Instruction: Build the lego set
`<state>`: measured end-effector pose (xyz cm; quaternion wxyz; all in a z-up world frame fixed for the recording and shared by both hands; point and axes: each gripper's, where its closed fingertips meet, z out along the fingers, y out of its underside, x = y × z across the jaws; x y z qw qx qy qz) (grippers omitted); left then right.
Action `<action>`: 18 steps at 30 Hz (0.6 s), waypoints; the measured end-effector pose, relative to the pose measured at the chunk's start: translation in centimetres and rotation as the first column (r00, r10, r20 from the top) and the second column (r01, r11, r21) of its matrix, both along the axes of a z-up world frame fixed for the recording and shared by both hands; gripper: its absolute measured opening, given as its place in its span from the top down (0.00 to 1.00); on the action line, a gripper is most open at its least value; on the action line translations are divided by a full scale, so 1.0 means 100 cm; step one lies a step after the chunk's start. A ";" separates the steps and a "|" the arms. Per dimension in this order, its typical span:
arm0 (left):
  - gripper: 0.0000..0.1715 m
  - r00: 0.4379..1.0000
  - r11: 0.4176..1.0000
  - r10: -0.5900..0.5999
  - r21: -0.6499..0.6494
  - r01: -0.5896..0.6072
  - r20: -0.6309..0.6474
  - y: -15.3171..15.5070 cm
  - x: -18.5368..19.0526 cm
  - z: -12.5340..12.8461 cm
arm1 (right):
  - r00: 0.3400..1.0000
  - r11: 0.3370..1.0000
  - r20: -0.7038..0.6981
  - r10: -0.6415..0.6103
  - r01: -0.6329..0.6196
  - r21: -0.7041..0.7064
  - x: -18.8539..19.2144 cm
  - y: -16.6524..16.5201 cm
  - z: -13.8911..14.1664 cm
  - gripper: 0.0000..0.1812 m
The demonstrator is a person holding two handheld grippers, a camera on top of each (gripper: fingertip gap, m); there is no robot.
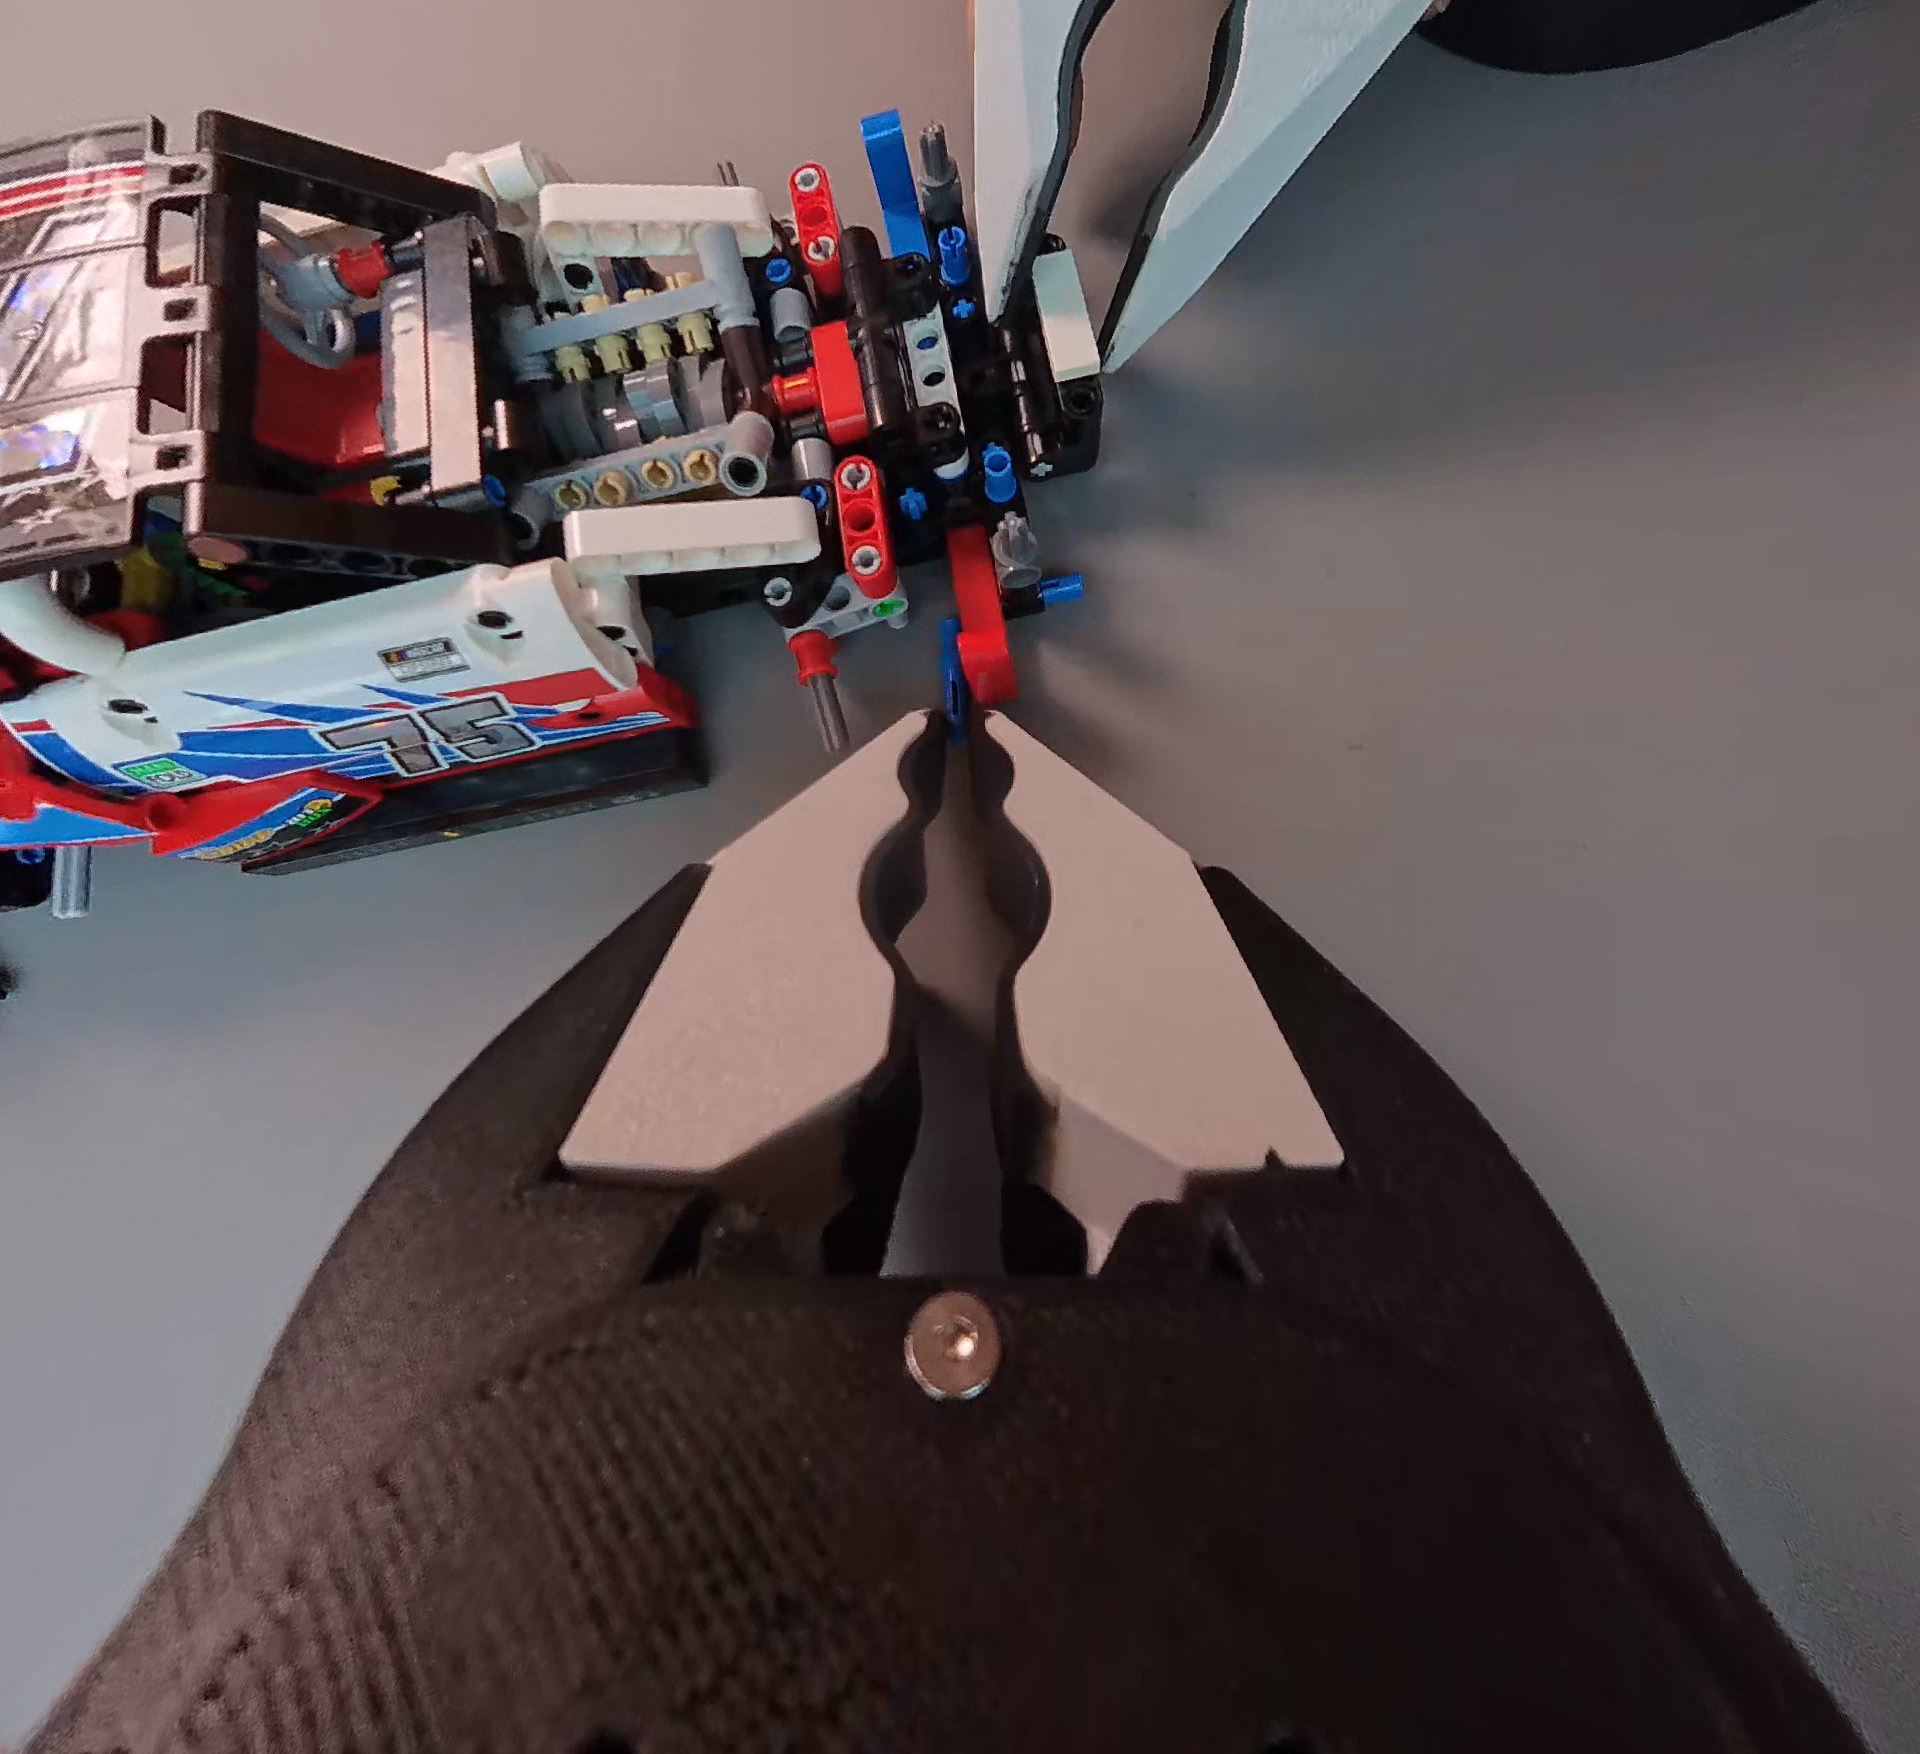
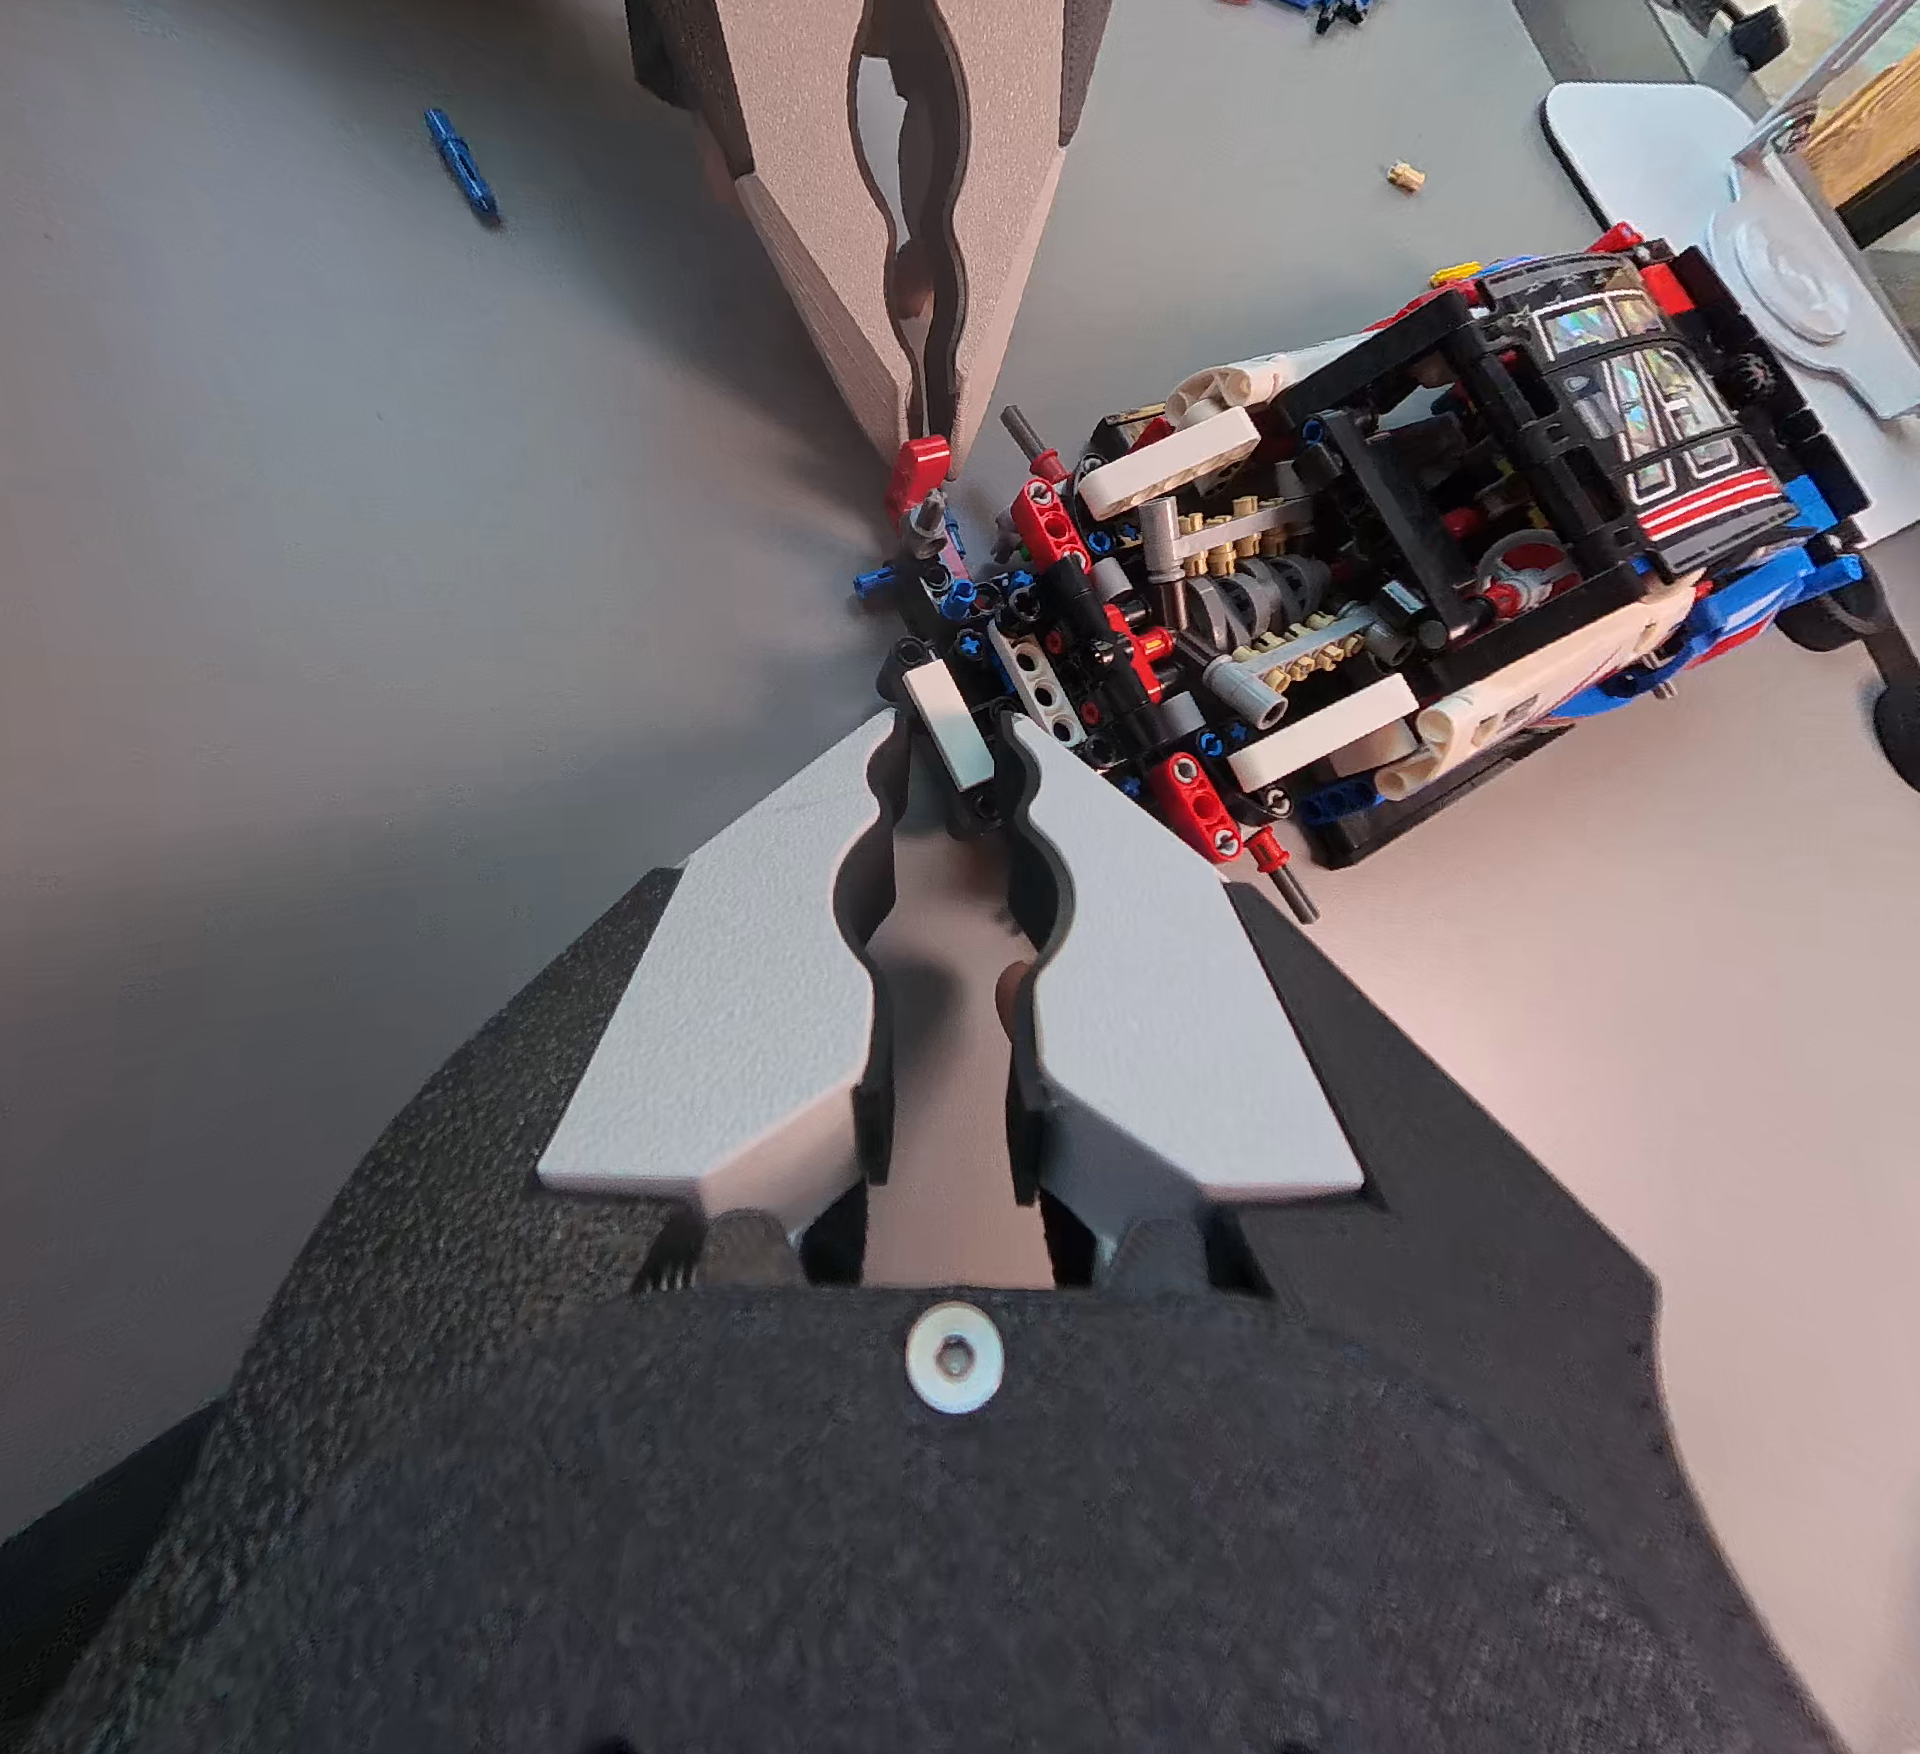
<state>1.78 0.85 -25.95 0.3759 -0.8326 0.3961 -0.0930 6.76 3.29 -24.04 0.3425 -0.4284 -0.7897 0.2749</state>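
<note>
The left hand-held gripper point(image 1: 961, 717) has its fingers nearly closed, pinching at the tips. The right hand-held gripper point(image 2: 951, 728) faces it, fingers slightly parted, gripping.

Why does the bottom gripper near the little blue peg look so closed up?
Shut. The left gripper pinches the blue pin beside the red beam at the car's front end; almost no gap shows between its fingertips.

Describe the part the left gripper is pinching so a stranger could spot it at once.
Start at the red, white and blue lego race car on the grey table and follow it to its bare, unpanelled end. At that end's corner a red angled lever piece sticks out toward the left gripper. The small blue pin beside it sits between the gripper's tips, unlike other blue pins.
</note>
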 end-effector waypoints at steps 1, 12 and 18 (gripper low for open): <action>0.99 1.000 1.000 0.001 -0.012 -0.001 0.013 -0.002 -0.001 0.000 | 1.000 1.000 -0.008 0.001 -0.001 -0.014 0.000 -0.001 0.002 0.93; 0.99 0.898 0.986 0.104 0.073 -0.149 0.427 -0.002 -0.023 0.062 | 0.936 0.940 -0.180 -0.303 0.263 -0.216 -0.030 0.044 0.051 0.93; 0.99 0.936 0.980 0.159 0.065 -0.188 0.314 0.001 -0.029 0.040 | 0.877 0.866 -0.071 -0.476 0.454 -0.210 -0.052 0.068 0.037 0.91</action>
